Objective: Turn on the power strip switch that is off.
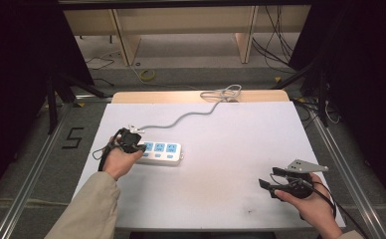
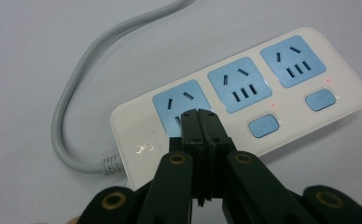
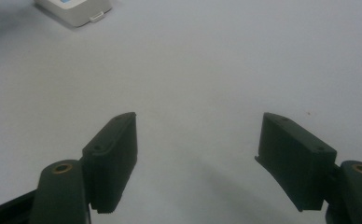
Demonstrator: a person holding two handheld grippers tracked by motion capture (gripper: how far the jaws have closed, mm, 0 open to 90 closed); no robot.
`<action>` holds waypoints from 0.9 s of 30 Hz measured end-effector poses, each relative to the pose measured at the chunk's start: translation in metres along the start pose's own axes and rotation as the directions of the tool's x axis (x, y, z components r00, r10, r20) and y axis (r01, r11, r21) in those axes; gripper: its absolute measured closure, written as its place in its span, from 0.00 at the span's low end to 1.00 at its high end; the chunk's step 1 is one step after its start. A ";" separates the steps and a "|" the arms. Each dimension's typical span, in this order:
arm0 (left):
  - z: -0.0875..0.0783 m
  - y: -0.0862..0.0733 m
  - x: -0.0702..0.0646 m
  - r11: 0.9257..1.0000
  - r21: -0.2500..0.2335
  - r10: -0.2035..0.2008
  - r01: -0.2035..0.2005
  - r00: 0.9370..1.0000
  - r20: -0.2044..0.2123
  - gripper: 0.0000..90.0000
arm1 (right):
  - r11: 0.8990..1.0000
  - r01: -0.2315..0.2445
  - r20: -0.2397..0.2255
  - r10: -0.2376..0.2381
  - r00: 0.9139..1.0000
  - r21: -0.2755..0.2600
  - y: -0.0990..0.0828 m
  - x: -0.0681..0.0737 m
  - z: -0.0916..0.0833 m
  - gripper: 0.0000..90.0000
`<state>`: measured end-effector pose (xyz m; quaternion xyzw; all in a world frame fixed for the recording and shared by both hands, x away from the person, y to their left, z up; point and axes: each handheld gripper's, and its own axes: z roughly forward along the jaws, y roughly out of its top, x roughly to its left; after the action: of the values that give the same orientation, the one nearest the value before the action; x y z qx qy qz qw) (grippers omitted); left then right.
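Note:
A white power strip (image 1: 162,152) with three blue sockets lies on the white table top (image 1: 221,139), left of centre. In the left gripper view the power strip (image 2: 281,79) has blue switch buttons (image 2: 263,126) and small red lights. My left gripper (image 2: 200,114) is shut, its tips over the socket (image 2: 181,100) at the cable end; contact cannot be judged. From above, the left gripper (image 1: 137,147) sits at the strip's left end. My right gripper (image 1: 267,179) stands open over bare table at the front right, with nothing between its jaws (image 3: 198,140).
The strip's grey cable (image 1: 191,117) runs back to a coil (image 1: 223,93) at the table's far edge. A small white object (image 1: 135,130) lies behind the left hand. Metal rails (image 1: 32,164) flank the table. The strip's corner (image 3: 76,9) lies far from the right jaws.

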<state>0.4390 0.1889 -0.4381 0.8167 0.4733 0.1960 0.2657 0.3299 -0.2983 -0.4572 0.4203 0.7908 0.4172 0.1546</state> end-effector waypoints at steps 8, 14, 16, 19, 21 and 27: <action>0.004 0.000 -0.003 1.000 0.023 0.018 -0.018 1.000 -0.002 1.00 | 1.000 -0.001 0.000 0.001 1.000 0.000 0.000 0.000 0.000 0.32; 0.007 0.000 -0.004 0.999 0.038 0.024 -0.024 1.000 0.000 1.00 | 1.000 -0.001 0.000 0.001 1.000 0.000 0.000 0.000 0.000 0.32; 0.008 0.000 -0.004 0.999 0.044 0.028 -0.028 1.000 0.002 1.00 | 1.000 -0.001 0.000 0.001 1.000 0.001 0.000 0.000 0.000 0.32; 0.008 0.000 -0.004 0.999 0.046 0.027 -0.027 1.000 0.001 1.00 | 1.000 -0.001 0.000 0.001 1.000 0.000 0.000 0.000 0.000 0.32; 0.009 0.000 -0.004 0.998 0.050 0.026 -0.027 1.000 0.003 1.00 | 1.000 -0.001 0.000 0.001 1.000 0.000 0.000 0.000 0.000 0.32; 0.010 0.000 -0.004 0.998 0.060 0.033 -0.033 0.999 0.001 1.00 | 1.000 -0.001 0.000 0.001 1.000 0.001 0.000 0.000 0.000 0.32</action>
<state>0.4429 0.1824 -0.4461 0.8319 0.4653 0.1863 0.2379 0.3298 -0.2984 -0.4573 0.4209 0.7907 0.4171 0.1542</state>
